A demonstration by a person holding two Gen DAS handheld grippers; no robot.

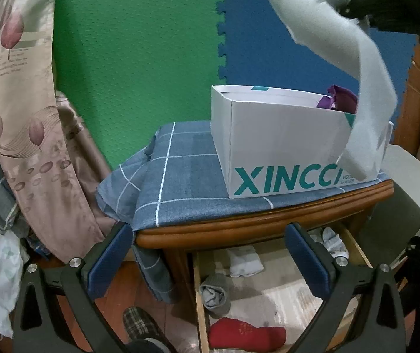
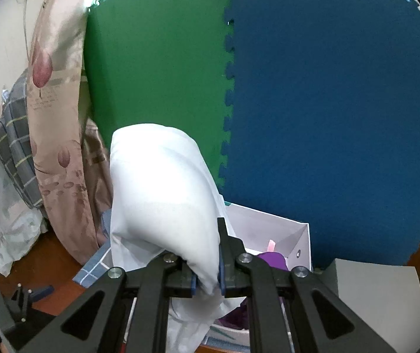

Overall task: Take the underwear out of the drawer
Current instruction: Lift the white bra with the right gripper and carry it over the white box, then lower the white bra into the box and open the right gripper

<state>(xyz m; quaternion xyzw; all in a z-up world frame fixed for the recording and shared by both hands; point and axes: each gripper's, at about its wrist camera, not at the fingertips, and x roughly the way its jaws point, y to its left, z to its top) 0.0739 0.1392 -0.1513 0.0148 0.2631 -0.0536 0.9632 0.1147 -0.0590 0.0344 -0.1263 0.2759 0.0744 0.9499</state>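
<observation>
My right gripper [image 2: 207,279] is shut on a pale grey-white piece of underwear [image 2: 163,194], which bulges up over its fingers. In the left wrist view the same underwear [image 1: 354,67] hangs in the air from the right gripper [image 1: 357,8], draped over the white shoebox [image 1: 280,147] on the nightstand. Purple cloth [image 1: 341,97] lies inside the box. My left gripper [image 1: 210,253] is open and holds nothing, in front of the open wooden drawer [image 1: 199,303]. In the drawer lie a grey rolled garment [image 1: 216,294], red socks [image 1: 248,335] and pale cloth pieces [image 1: 245,261].
A blue checked cloth [image 1: 177,173] covers the nightstand top [image 1: 239,229]. Green [image 1: 133,58] and blue [image 1: 268,44] foam mats line the wall behind. A flowered curtain [image 1: 24,117] and bedding hang at the left. A plaid slipper [image 1: 139,323] is on the floor.
</observation>
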